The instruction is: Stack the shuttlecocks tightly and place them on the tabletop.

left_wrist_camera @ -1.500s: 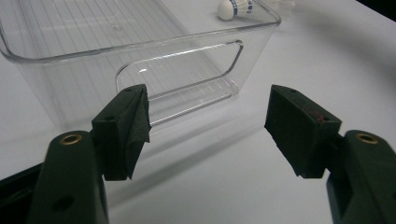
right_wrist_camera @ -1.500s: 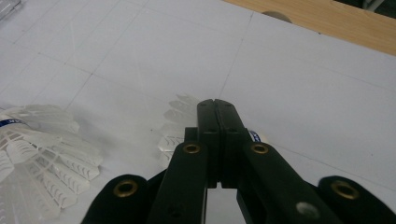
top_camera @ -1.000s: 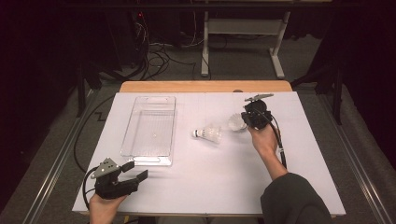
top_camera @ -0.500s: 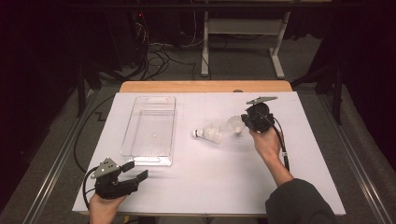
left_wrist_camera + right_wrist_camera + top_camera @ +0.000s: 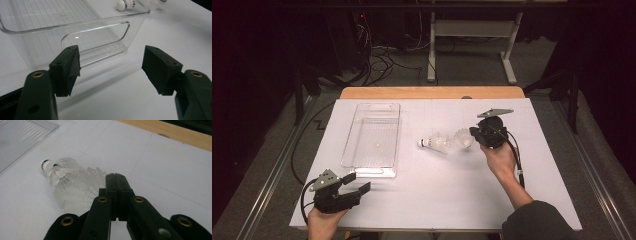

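Across the middle of the high view, a wooden table (image 5: 432, 92), nearly all of it under a white sheet (image 5: 437, 200) marked with faint grid lines. Beyond it, dark floor with loose cables and the legs of a pale stand.

On the left half of the sheet, a clear plastic tray (image 5: 373, 107), long and rectangular, upright, with ribbed floor and a cut-out handle in each short wall. In the left gripper view, its near wall (image 5: 75, 25) just ahead of the jaws.

At the bottom edge, right of centre, a dark sleeve (image 5: 537, 222) and above it the right hand (image 5: 499, 160), reaching up the sheet. At the bottom left corner, the left hand (image 5: 324, 222), low on the sheet's near edge.

In that hand, the left gripper (image 5: 357, 181), pointing toward the tray's near end but apart from it. Jaws wide open (image 5: 111, 57), nothing but bare sheet between the pads.

In the right hand, the right gripper (image 5: 472, 134), right of centre, aimed leftward. Jaws pressed flat together (image 5: 116, 176), no gap between them.

Just left of its tip, a white shuttlecock (image 5: 462, 137), its feather skirt (image 5: 82, 192) reaching under the closed jaws; whether pinched or merely touching, impossible to tell.

Touching that one on its left, a second shuttlecock (image 5: 434, 144) lying on its side between tray and right gripper, blue-banded cork (image 5: 46, 165) pointing toward the tray. Same cork visible past the tray's far corner (image 5: 126, 4).
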`<state>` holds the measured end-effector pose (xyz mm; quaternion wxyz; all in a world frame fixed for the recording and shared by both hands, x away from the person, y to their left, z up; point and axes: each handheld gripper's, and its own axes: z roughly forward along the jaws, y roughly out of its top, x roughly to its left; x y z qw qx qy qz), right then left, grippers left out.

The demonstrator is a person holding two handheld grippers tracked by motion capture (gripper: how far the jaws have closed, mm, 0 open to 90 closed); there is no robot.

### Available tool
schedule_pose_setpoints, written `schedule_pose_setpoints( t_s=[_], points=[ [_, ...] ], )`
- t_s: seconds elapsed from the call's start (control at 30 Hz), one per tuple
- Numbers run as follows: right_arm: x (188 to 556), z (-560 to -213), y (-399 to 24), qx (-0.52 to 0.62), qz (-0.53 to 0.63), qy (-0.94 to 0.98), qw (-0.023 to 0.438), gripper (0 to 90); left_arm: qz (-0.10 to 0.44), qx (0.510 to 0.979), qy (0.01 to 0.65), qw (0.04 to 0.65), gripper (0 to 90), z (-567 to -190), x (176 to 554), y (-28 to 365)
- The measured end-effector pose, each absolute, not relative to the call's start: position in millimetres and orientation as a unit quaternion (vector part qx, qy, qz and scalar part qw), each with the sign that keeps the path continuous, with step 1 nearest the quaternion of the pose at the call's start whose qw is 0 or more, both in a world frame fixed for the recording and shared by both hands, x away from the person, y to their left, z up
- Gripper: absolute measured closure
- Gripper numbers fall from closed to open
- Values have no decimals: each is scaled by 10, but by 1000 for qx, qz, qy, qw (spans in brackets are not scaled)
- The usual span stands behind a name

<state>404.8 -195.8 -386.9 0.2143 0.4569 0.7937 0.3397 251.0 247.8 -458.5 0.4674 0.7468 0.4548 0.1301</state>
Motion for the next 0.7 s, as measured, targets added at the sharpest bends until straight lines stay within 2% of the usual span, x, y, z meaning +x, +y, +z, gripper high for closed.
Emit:
schedule_pose_setpoints(
  t_s=[0.7],
  points=[
    [3732,-3999,-1962,435,363,804,181,900,131,747,455,467,314,-4585,2509,2473]
  ],
)
